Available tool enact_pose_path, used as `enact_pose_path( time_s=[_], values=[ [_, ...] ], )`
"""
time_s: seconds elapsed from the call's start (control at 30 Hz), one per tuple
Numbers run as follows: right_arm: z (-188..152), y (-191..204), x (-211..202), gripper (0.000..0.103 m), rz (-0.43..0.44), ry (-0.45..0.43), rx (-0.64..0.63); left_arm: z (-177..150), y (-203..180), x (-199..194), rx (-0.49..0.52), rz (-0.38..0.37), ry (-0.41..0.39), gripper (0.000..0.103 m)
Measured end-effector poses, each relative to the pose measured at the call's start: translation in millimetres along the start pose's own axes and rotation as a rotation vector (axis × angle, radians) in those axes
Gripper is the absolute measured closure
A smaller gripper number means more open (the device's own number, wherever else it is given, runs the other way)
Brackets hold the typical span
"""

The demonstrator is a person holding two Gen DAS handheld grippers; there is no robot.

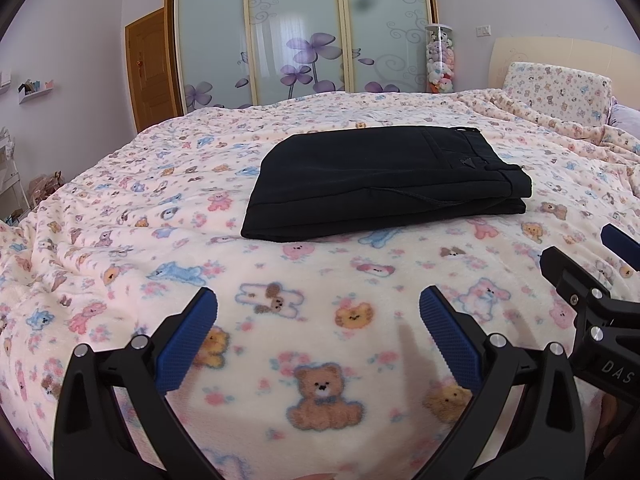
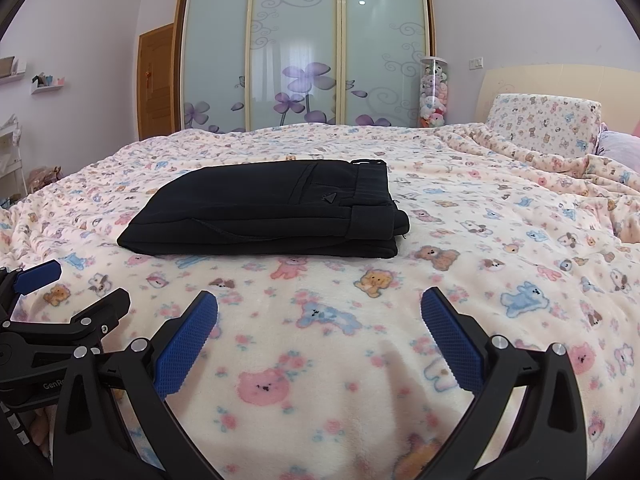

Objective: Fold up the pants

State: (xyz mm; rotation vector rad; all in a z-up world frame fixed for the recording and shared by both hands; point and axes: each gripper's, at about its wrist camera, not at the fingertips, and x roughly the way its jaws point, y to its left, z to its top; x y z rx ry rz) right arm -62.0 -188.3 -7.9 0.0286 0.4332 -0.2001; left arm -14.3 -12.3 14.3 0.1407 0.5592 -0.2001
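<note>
My left hand-held gripper point(image 1: 318, 312) is spread wide with nothing between its blue pads, low in the frame over the bear-print blanket point(image 1: 120, 208); my right hand-held gripper point(image 2: 319, 312) is spread the same way and just as empty. Each one shows at the lower edge of the other's view, so they sit side by side, near each other and well short of the cloth. The pants point(image 1: 380, 182) lie beyond them in the middle of the frame, flat on the bed, already folded into a compact black rectangle of stacked layers, waistband at the right end, rounded fold at the left. To me the folding looks done or nearly so. I judge the fabric soft and light, with no stiffness of its own: it should sag from any single pinch, and the layers could slide apart if I lift only the top one. If I must move or tidy it, I would take hold at the near edge, pinching through every layer, one hand-held gripper toward the waistband end and the other toward the fold end.
</note>
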Motion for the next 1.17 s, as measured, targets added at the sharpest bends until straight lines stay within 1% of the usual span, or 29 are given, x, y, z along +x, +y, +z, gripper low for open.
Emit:
enact_pose_path(
  time_s=[0.5,0.7,1.17],
  values=[
    [0.2,-0.1,0.1,0.001,0.001,0.000,-0.001,-0.2,-0.6,-0.2,-0.001,-0.002,0.001,0.002],
    [0.3,-0.1,0.2,0.001,0.001,0.001,-0.001,-0.5,-1.1,-1.5,-0.003,0.009,-0.005,0.002],
    [0.1,0.5,0.3,0.001,0.002,0.002,0.000,-0.7,2.9,1.5,0.002,-0.007,0.000,0.002]
  ],
)
